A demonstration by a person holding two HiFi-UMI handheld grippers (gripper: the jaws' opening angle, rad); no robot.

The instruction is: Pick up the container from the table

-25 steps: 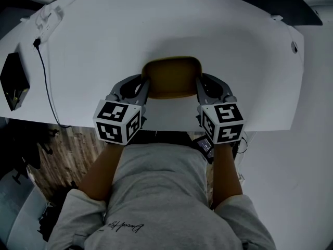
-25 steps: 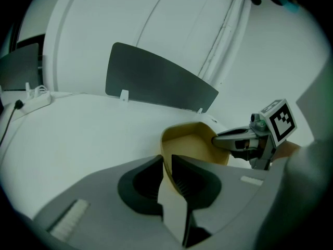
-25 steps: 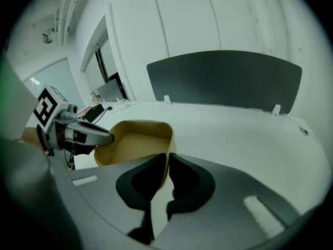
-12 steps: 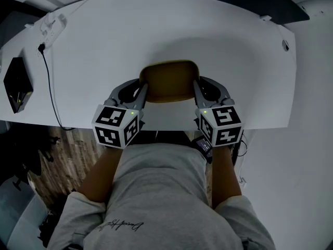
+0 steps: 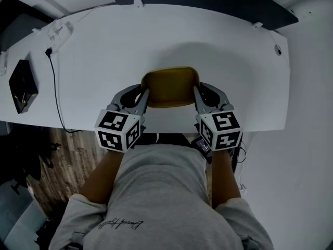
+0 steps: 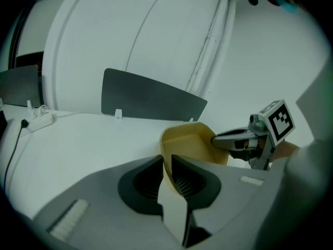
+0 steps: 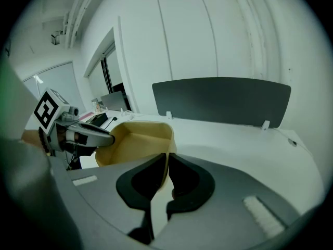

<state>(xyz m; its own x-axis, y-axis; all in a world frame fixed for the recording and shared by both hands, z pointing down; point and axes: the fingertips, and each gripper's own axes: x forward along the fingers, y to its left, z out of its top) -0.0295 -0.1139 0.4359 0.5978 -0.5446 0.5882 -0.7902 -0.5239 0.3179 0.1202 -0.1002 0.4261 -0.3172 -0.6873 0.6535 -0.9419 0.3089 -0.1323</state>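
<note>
A tan, shallow rectangular container [image 5: 170, 86] hangs above the white table [image 5: 218, 51], held by both grippers. My left gripper [image 5: 144, 95] is shut on its left wall; in the left gripper view the thin wall of the container [image 6: 192, 145] runs between the two dark pads. My right gripper [image 5: 197, 94] is shut on the right wall, and the right gripper view shows the rim of the container [image 7: 140, 139] pinched between its pads. Each gripper also shows in the other's view, the right gripper [image 6: 221, 139] and the left gripper [image 7: 106, 137], clamped on the opposite side. The container looks empty.
A black box [image 5: 23, 86] lies at the table's left end, with a black cable [image 5: 54, 95] and a white power strip [image 5: 56, 33] near it. A dark grey screen panel [image 7: 221, 100] stands along the table's far edge. The person's torso is close to the near edge.
Both grippers have risen with the container between them, so the table has dropped away beneath it. The grips are unchanged.
</note>
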